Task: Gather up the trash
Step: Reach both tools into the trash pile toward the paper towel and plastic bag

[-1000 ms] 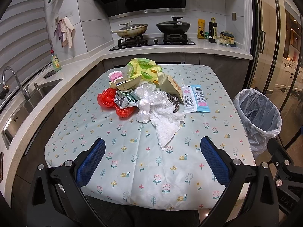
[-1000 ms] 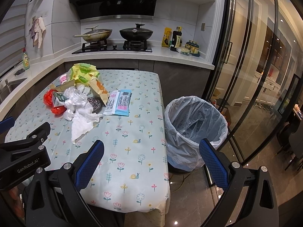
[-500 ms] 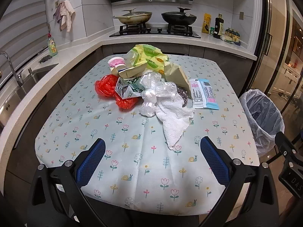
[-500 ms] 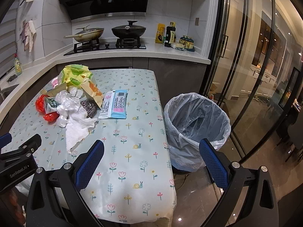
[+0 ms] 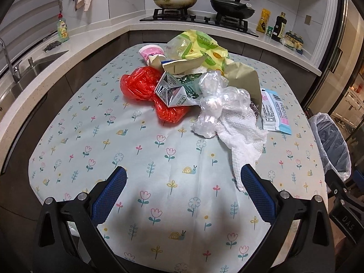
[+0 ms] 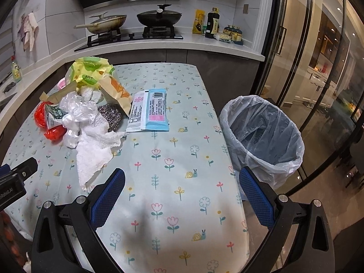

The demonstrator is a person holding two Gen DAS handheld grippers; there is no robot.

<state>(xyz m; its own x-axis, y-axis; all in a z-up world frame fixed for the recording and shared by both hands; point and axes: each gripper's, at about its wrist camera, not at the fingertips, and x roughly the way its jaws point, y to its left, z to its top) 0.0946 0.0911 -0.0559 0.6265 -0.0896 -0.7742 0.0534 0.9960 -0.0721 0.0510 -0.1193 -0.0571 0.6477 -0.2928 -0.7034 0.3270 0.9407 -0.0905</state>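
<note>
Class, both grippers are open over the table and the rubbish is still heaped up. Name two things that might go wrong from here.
1. The paper towel lies tangled with the clear plastic bag; grabbing one may drag the other along.
2. The bin stands off the table's edge, so limp pieces might drop on the floor during the carry.

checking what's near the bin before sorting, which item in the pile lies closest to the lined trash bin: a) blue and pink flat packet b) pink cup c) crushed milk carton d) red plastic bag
a: the blue and pink flat packet lies at the pile's right edge, on the side of the table beside the lined trash bin, while the red plastic bag, pink cup and crushed milk carton sit farther left.
</note>
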